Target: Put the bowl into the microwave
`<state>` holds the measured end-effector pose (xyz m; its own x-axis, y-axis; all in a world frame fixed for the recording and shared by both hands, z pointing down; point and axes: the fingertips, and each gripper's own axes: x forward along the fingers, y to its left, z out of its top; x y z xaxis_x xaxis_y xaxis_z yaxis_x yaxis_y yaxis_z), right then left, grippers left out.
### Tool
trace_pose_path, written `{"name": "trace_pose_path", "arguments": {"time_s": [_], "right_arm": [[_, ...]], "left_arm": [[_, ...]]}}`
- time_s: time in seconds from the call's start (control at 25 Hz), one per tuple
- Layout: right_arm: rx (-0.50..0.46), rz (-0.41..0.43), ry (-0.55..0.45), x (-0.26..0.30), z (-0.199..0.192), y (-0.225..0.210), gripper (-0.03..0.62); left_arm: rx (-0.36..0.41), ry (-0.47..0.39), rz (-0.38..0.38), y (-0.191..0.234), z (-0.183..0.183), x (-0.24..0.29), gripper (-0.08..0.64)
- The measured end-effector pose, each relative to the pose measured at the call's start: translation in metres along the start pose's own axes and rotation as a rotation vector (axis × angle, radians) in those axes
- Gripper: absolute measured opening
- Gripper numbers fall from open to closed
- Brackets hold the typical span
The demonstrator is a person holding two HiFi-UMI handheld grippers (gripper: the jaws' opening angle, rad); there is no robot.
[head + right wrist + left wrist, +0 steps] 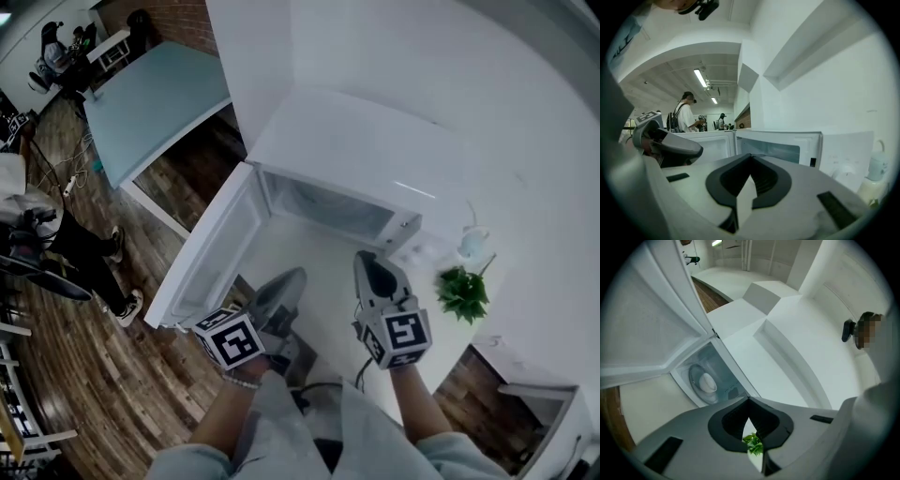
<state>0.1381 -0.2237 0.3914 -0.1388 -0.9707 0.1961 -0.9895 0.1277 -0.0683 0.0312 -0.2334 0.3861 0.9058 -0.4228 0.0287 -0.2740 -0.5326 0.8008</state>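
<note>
Left hand-held gripper (749, 417) is clenched on nothing, right hand-held gripper (750, 177) likewise; the bowl (708, 382) is seen just ahead of the left one, set inside the open-doored microwave (356, 155).

Microwave (349, 155) on desk (323, 261), door (211, 251) swung left; bowl (708, 382) inside; plant (464, 292) right; left gripper (292, 277), right gripper (368, 262) side by side before opening.

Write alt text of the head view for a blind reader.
A white microwave stands on a white counter, door open to the left. Before it, the left gripper and right gripper are shut and empty. A green plant sits at right.
</note>
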Motion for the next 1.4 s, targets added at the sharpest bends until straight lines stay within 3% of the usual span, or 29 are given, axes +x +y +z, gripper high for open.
{"name": "trace_pose_path", "arguments": {"time_s": [0.4,0.8,1.04,1.4], "right_arm": [[0.032,0.010,-0.083,-0.035,0.040,0.020,0.000],[0.019,0.006,-0.084,-0.058,0.051,0.034,-0.002],[-0.009,0.034,-0.102,-0.062,0.053,0.048,-0.002],[0.029,0.045,-0.098,-0.067,0.053,0.057,-0.002]], "left_arm": [[0.216,0.018,-0.010,-0.035,0.013,-0.020,-0.002],[0.351,0.032,-0.006,-0.059,0.014,-0.035,-0.002],[0.405,0.039,-0.018,-0.070,0.011,-0.042,-0.002],[0.450,0.055,-0.042,-0.078,0.007,-0.039,-0.002]]}}
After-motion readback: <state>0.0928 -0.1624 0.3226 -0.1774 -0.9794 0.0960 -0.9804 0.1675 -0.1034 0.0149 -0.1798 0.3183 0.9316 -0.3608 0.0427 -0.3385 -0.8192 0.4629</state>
